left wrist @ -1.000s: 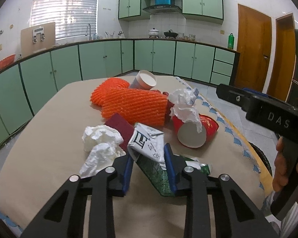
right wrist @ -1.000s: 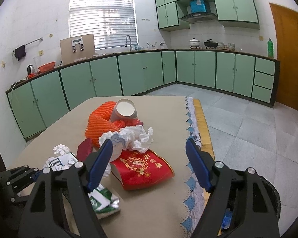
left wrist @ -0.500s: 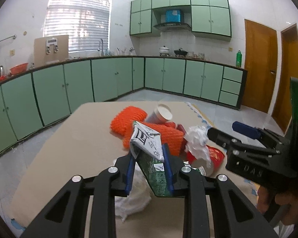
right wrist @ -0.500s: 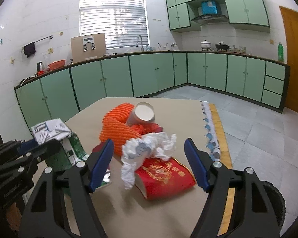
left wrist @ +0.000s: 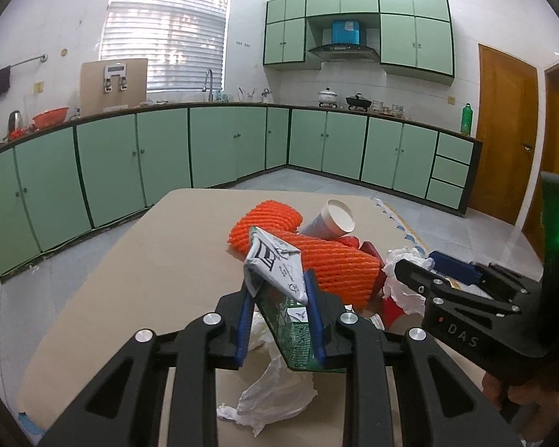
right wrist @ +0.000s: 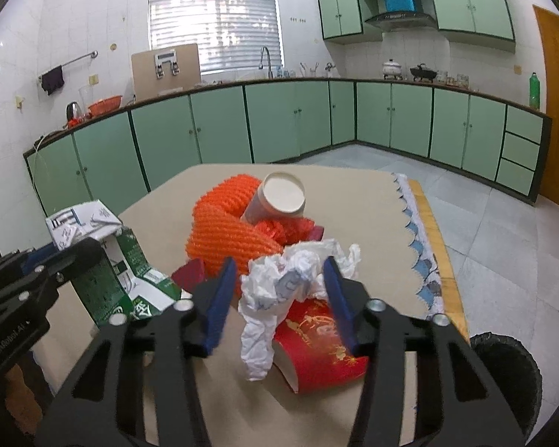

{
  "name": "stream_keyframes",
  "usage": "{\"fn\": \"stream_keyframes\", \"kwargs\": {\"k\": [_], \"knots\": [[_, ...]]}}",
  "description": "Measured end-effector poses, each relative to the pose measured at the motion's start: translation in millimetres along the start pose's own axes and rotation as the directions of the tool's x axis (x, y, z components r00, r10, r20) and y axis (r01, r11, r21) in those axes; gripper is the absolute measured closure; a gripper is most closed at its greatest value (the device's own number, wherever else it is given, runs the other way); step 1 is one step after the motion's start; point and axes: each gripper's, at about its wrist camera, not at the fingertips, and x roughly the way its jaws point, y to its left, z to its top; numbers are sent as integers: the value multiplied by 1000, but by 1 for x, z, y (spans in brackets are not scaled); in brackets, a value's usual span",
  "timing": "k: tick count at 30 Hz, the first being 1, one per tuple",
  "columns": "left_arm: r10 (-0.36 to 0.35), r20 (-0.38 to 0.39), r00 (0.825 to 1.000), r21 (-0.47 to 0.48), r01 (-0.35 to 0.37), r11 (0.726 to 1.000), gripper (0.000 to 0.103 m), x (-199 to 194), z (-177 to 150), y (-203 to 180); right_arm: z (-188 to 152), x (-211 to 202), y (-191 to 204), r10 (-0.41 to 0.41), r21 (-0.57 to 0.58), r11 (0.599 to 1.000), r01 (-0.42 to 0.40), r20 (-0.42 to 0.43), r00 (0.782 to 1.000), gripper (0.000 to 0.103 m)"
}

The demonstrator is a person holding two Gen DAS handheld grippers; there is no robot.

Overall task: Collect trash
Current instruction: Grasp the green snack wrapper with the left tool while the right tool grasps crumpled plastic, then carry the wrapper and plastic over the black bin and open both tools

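Observation:
My left gripper (left wrist: pixel 279 298) is shut on a green and white carton (left wrist: pixel 275 260), held up off the table (left wrist: pixel 175 253). The same carton (right wrist: pixel 104 272) shows at the left of the right wrist view. My right gripper (right wrist: pixel 277 279) is closing around a crumpled white tissue (right wrist: pixel 294 272) that lies over a red paper cup (right wrist: pixel 316 339). The right pad touches the tissue; a gap remains at the left pad. Behind lie orange foam nets (right wrist: pixel 223 231) and a tipped white paper cup (right wrist: pixel 283 193).
More crumpled white tissue (left wrist: pixel 275 395) lies on the table under the left gripper. A dark red flat piece (right wrist: pixel 188 273) sits beside the nets. A black bin (right wrist: pixel 510 365) stands on the floor past the table's right edge. Green cabinets line the walls.
The left gripper has lifted the carton off the table and away from the pile. The right gripper has moved up to the tissue and its jaws have narrowed around it.

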Motion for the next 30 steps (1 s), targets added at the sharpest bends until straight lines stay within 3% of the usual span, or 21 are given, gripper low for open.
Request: {"fn": "stream_keyframes", "kwargs": {"k": [4, 7, 20, 30], "knots": [[-2, -2, 1000, -6, 2, 1000, 77, 1, 0, 0, -1, 3, 0, 16, -6, 1000, -16, -24, 1000, 84], [-2, 4, 1000, -8, 2, 1000, 77, 0, 1, 2, 3, -1, 0, 31, -12, 999, -32, -12, 999, 89], [-18, 86, 996, -7, 18, 1000, 77, -30, 23, -11, 44, -60, -9, 104, 6, 994, -106, 130, 986, 91], [-88, 128, 988, 18, 86, 996, 77, -40, 43, -44, 61, -108, -41, 64, 20, 997, -70, 194, 979, 91]]}}
